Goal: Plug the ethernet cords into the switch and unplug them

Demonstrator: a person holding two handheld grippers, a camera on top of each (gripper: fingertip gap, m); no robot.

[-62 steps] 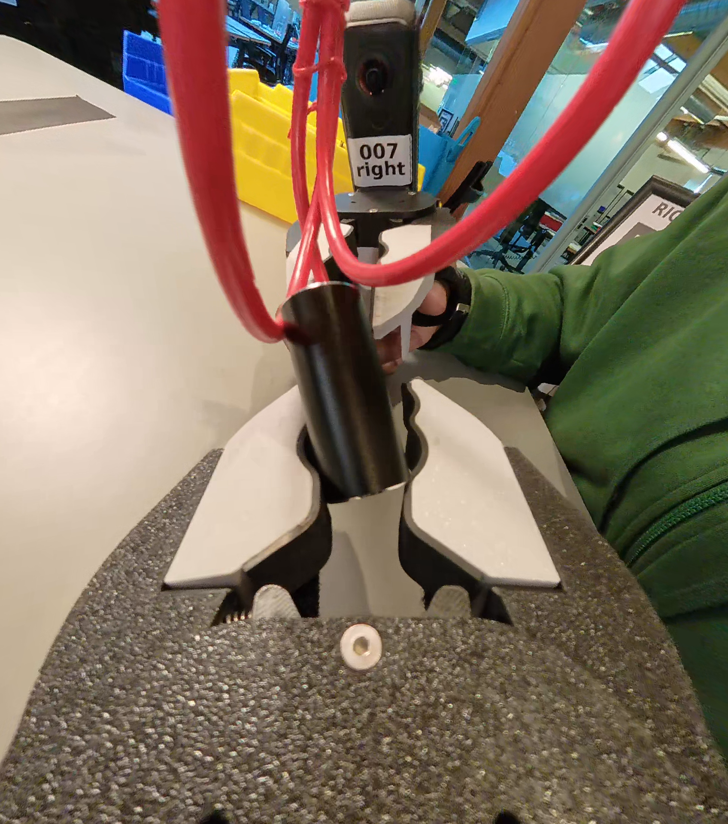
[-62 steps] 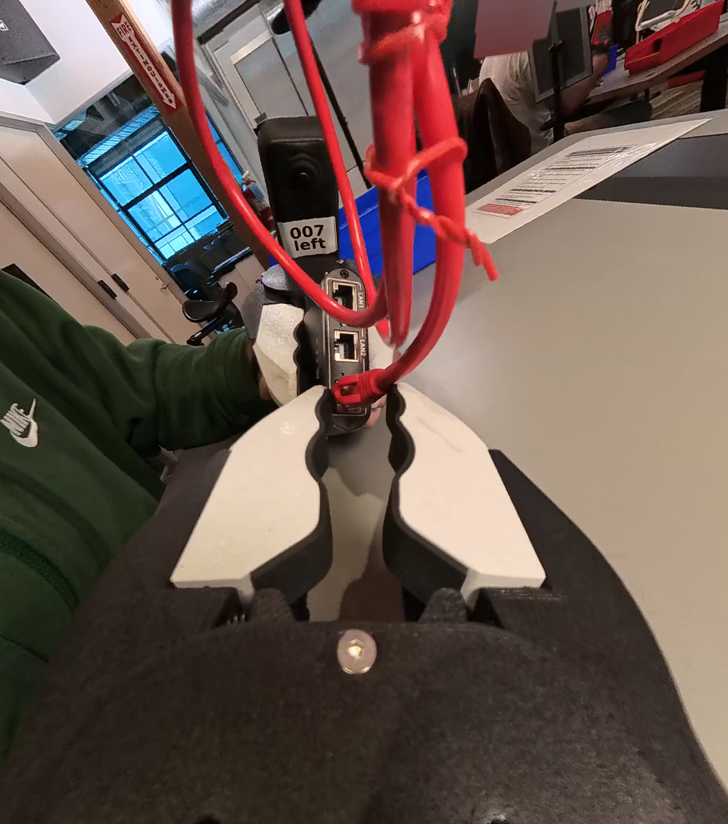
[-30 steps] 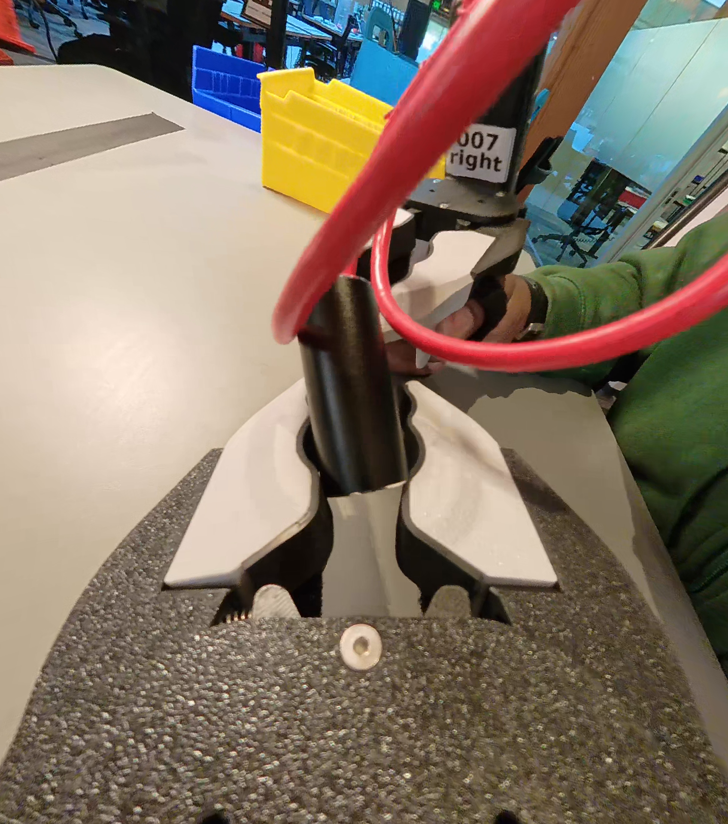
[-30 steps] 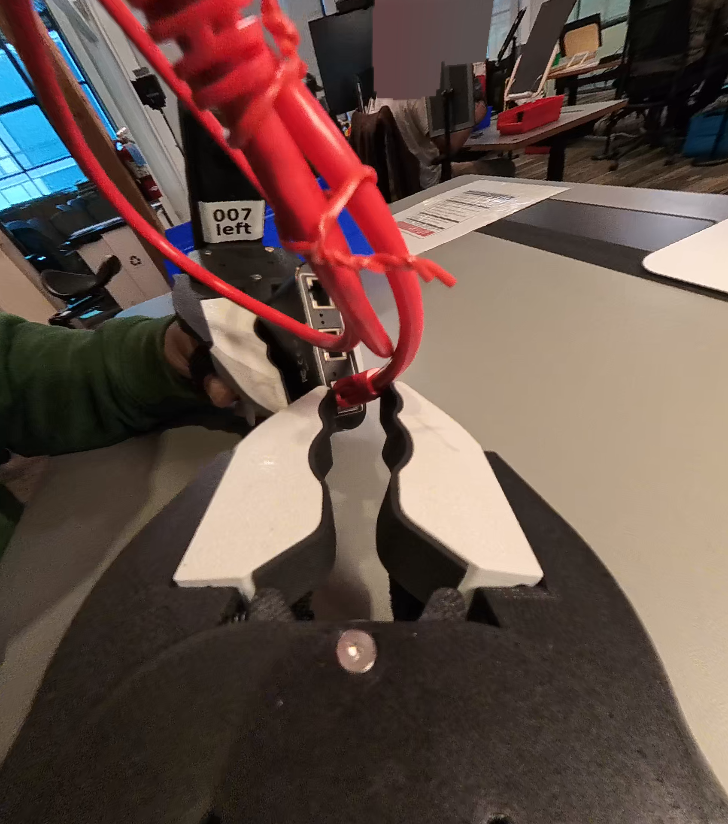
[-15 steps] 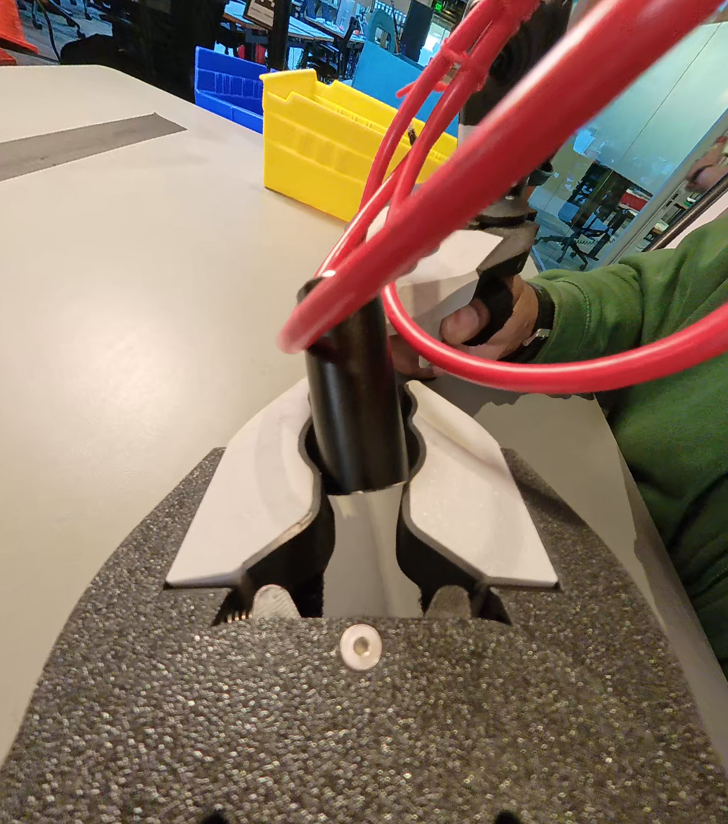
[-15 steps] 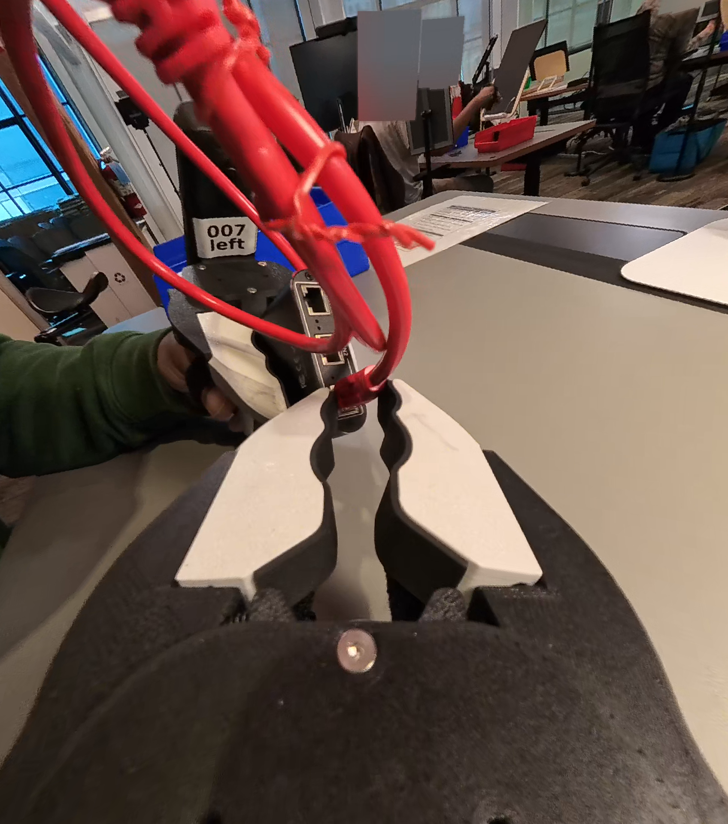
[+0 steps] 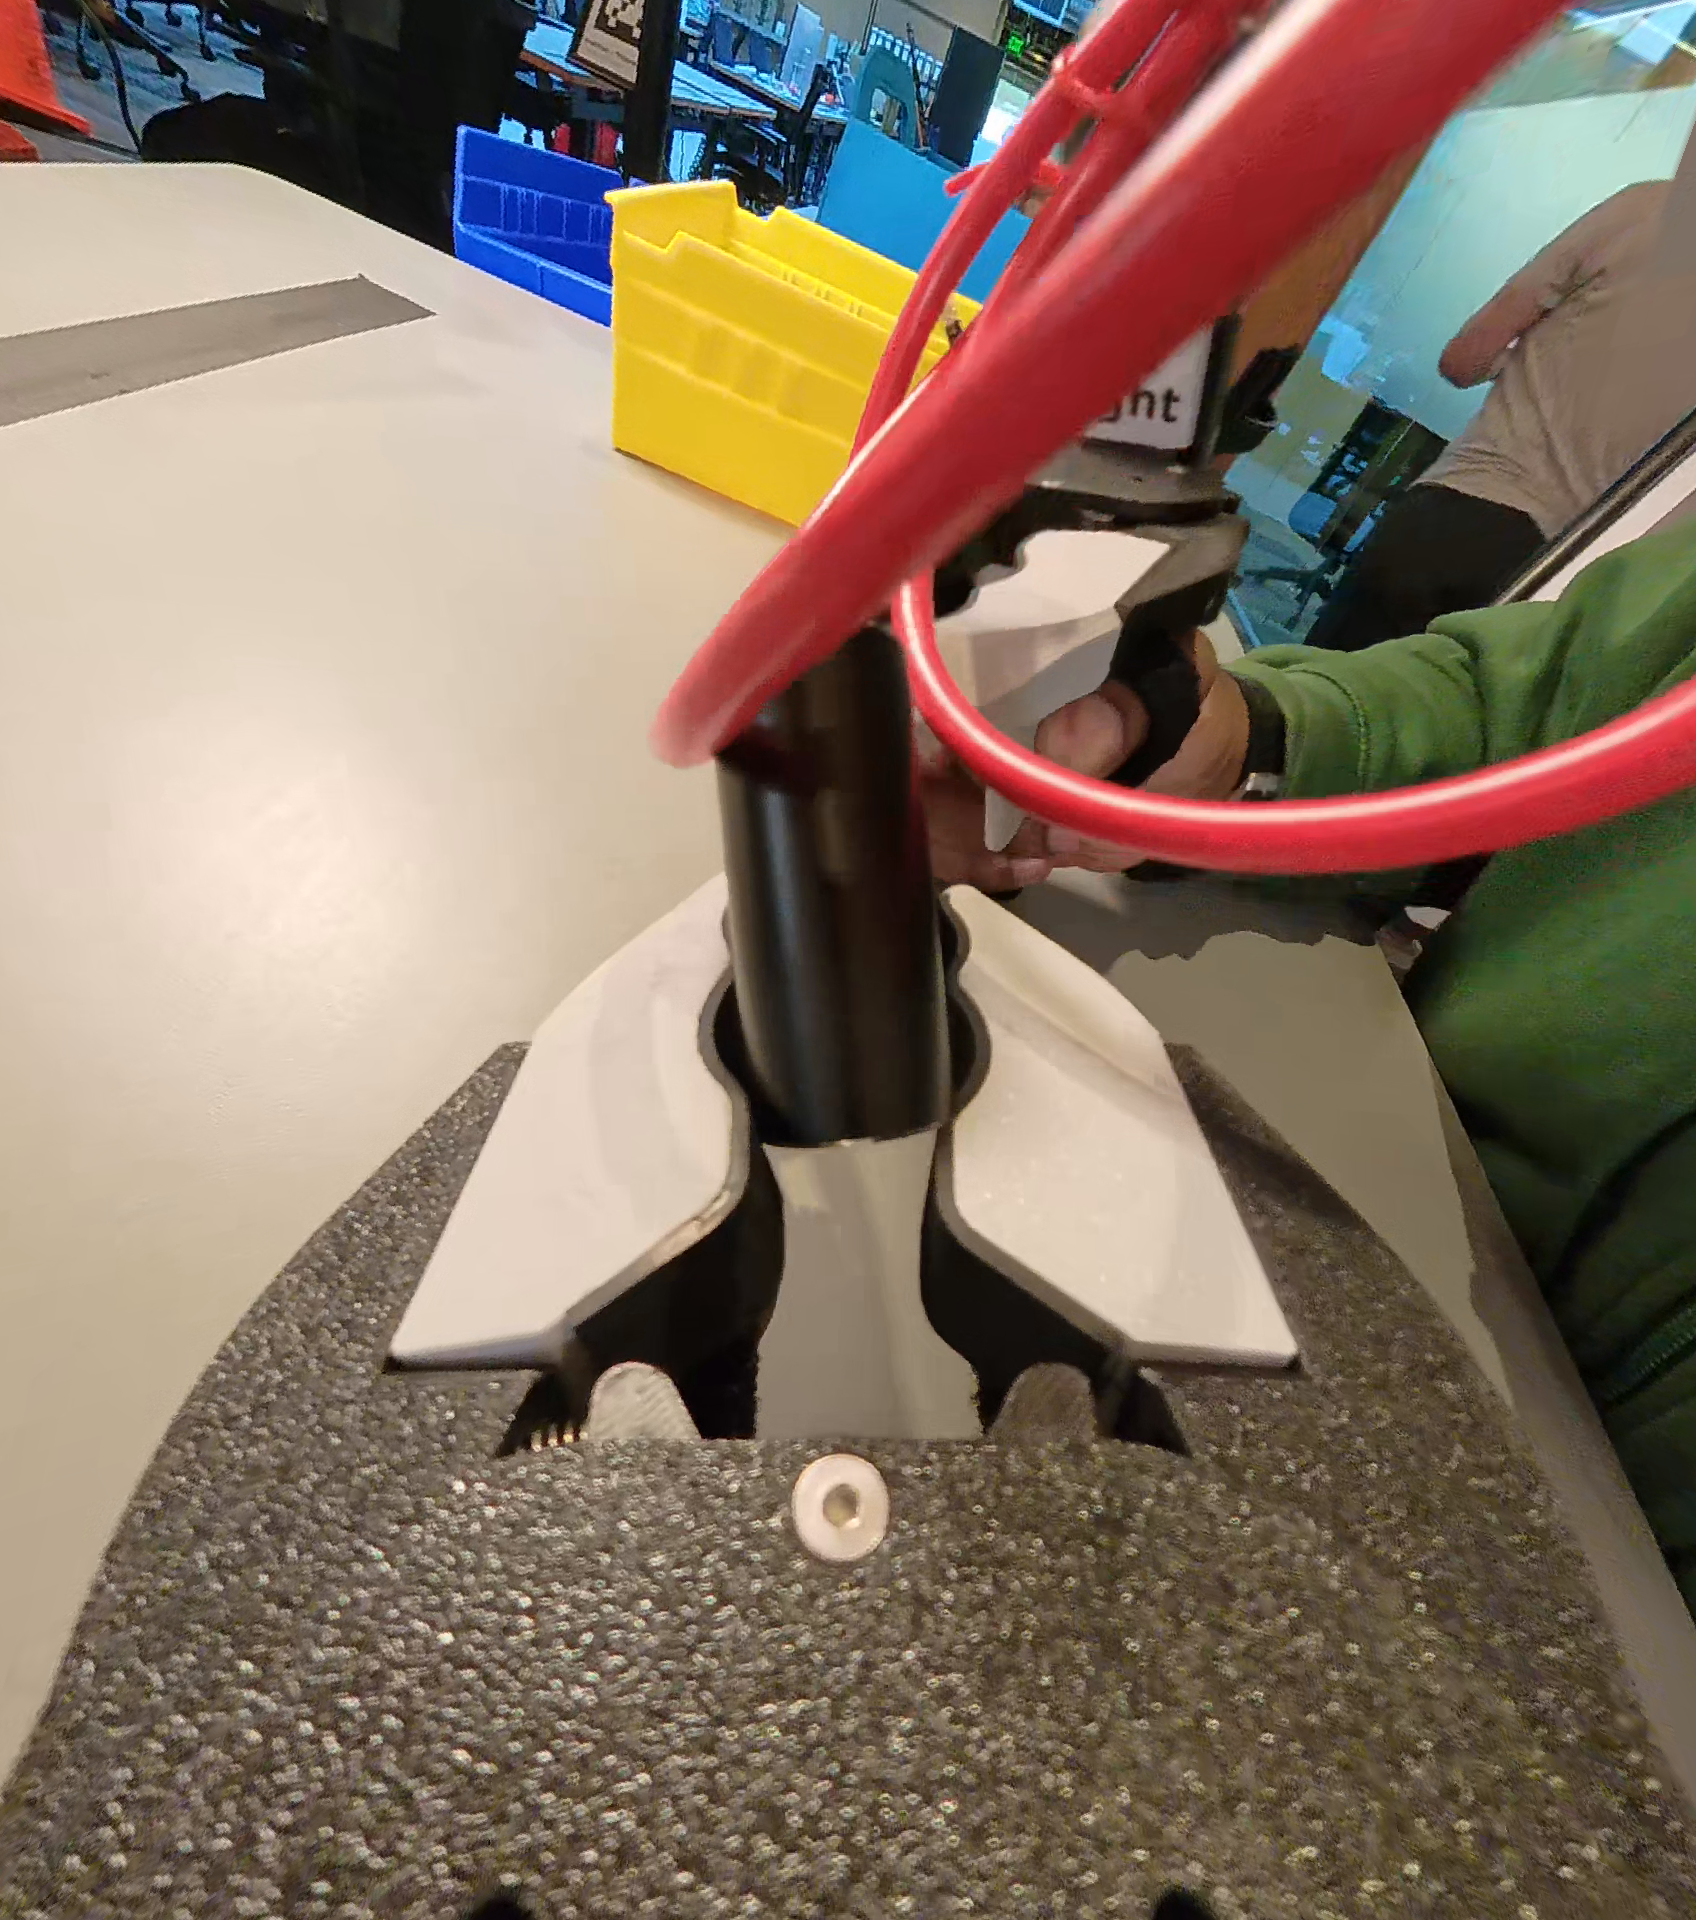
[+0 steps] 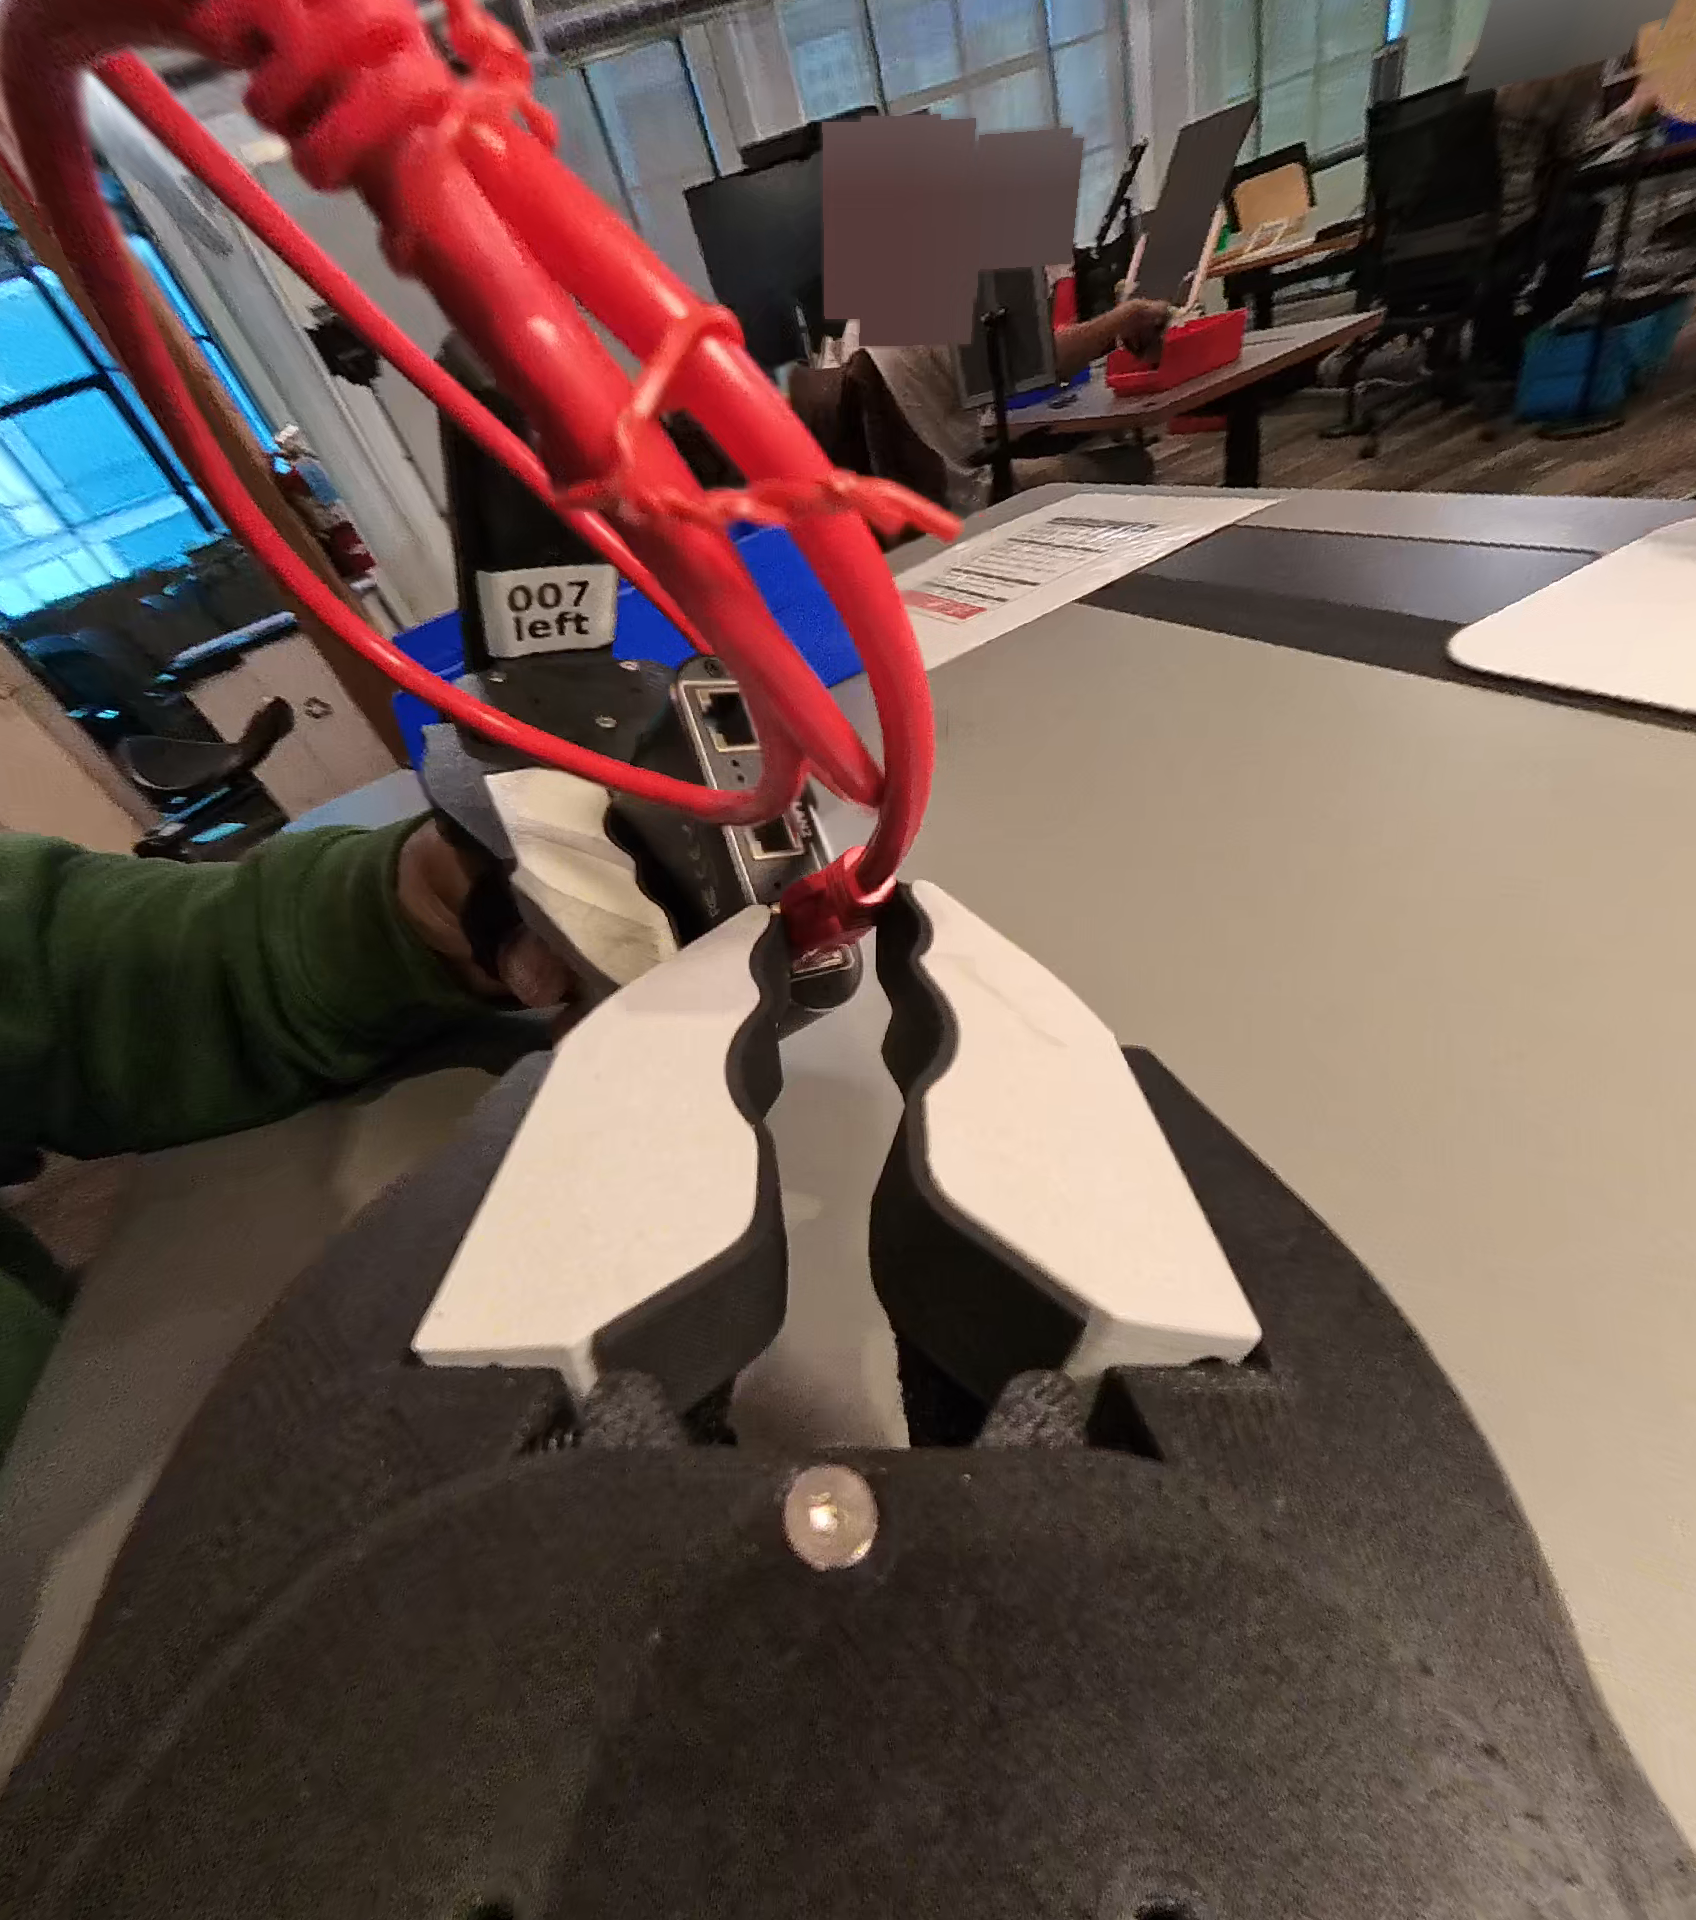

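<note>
L fingers (image 7: 839, 1023) clamp switch (image 7: 828, 883) | R fingers (image 8: 828, 925) pinch plug (image 8: 823, 906) | red cord loops (image 7: 1083, 343) block view

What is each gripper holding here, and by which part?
The left gripper clamps the black switch around its lower body. The right gripper pinches the red ethernet cord's plug at the switch's bottom port.

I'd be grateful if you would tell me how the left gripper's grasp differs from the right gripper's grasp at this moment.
The left gripper clamps the black switch body, a thick tube; the right gripper pinches a small red ethernet plug. The left grip sits deep in the fingers' notch; the right is at the fingertips. Both are shut on a load.
</note>
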